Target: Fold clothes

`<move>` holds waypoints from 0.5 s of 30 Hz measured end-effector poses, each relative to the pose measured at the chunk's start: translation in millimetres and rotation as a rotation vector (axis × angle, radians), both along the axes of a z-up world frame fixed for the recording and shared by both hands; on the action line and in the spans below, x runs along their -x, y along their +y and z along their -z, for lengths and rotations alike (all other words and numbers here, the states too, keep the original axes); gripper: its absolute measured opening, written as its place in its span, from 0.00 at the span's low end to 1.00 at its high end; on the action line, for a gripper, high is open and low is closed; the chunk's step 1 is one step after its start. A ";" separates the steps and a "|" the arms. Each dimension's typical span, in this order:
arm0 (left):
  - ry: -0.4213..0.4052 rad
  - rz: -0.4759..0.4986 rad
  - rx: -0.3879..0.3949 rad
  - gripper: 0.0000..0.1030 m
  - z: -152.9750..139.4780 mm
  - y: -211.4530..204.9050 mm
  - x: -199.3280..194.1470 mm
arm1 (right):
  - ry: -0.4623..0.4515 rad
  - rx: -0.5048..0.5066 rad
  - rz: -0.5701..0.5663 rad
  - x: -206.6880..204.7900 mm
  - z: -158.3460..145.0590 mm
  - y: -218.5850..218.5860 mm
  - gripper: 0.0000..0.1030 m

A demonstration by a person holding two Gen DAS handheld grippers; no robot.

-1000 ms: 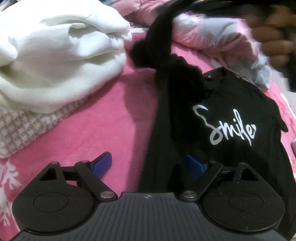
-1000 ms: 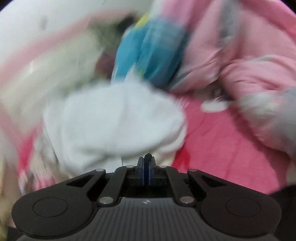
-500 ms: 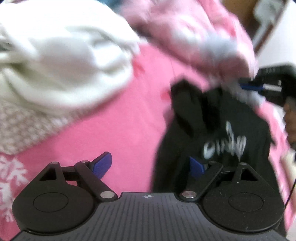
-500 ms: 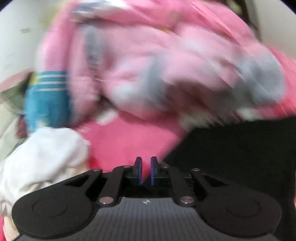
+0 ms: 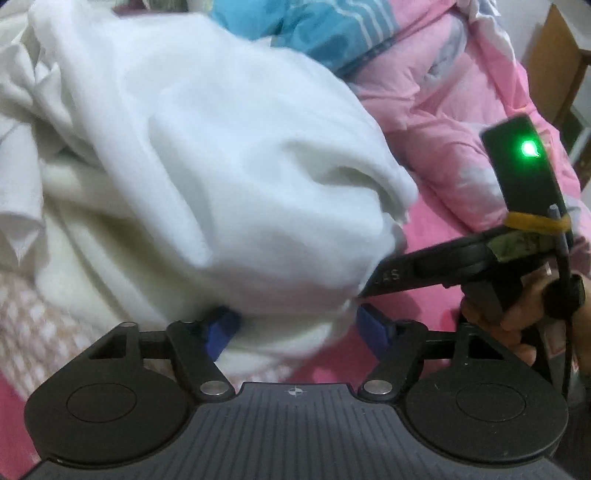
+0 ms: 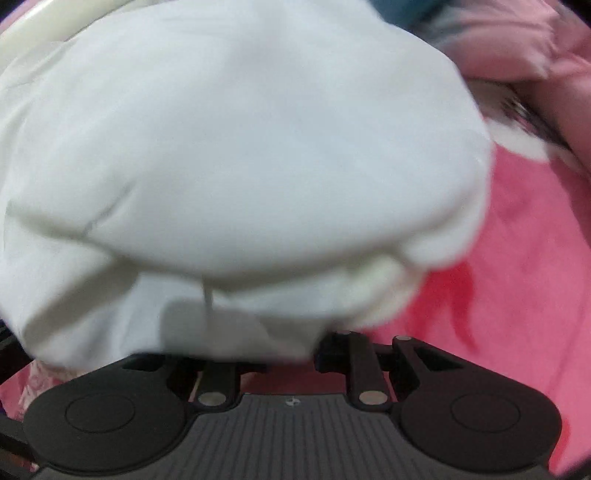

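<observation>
A big crumpled white garment fills the left wrist view and lies on the pink bedspread. My left gripper straddles its near fold. The blue pads stand on either side of the cloth and the jaws are closing. My right gripper, held by a hand, pokes its tip into the garment's right edge. In the right wrist view the white garment drapes over my right gripper and hides its fingertips. Its jaws are opening, a small gap showing at their base.
A rumpled pink quilt lies behind on the right, with a blue striped cloth at the back. A beige checked fabric sits under the white garment at the left. Wooden furniture stands at the far right.
Both views have swung from the black printed T-shirt to the white garment, now close up. The left jaws have narrowed around its fold. The right jaws, shut before, now stand slightly apart under the cloth.
</observation>
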State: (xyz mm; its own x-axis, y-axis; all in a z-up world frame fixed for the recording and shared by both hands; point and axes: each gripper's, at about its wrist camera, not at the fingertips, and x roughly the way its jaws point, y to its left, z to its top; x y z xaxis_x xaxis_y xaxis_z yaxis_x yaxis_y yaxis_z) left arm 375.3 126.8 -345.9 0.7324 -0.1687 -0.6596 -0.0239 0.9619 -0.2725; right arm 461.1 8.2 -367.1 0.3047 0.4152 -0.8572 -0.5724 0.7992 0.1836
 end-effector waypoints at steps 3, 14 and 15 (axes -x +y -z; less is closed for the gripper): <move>-0.017 -0.066 0.050 0.59 2.2 19.3 -9.3 | -0.022 -0.031 -0.029 -8.1 -6.2 13.6 0.18; -0.080 -0.143 0.037 0.55 -10.0 80.1 -63.8 | -0.029 -0.037 0.007 -57.2 -17.9 83.5 0.18; -0.085 -0.146 0.037 0.55 -11.2 85.6 -69.8 | -0.030 -0.045 0.021 -63.4 -19.4 89.0 0.17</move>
